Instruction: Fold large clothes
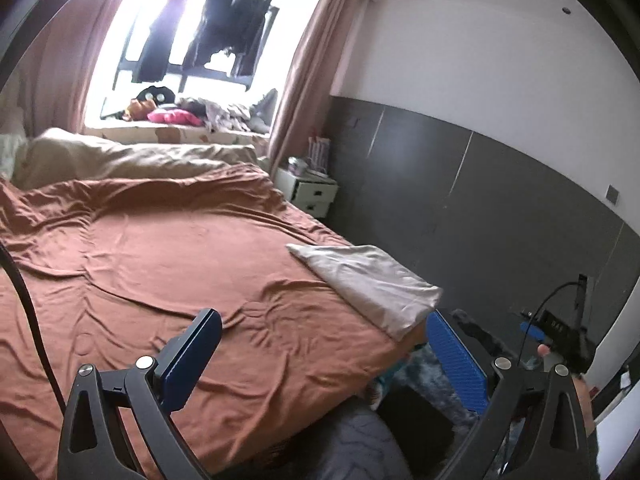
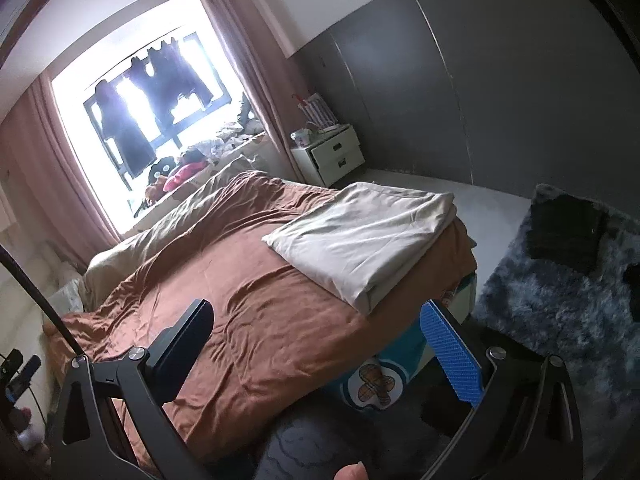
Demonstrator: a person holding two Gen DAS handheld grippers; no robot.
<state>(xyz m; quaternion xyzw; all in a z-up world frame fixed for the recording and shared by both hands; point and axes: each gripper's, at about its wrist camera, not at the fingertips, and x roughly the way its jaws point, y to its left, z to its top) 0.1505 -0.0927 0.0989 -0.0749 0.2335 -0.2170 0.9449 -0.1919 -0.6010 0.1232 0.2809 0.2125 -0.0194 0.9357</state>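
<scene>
Garment [image 2: 360,240] lies folded at bed [image 2: 256,320] corner, two o'clock. Left tool [image 1: 320,356] and right tool [image 2: 316,344] gape wide, empty. Advise squaring edges before release.

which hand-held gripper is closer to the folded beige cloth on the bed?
Right, as far as the views tell. The right hand-held gripper is open just short of the folded beige cloth. The left hand-held gripper, also open, sits further back, with the cloth off to its right.
</scene>
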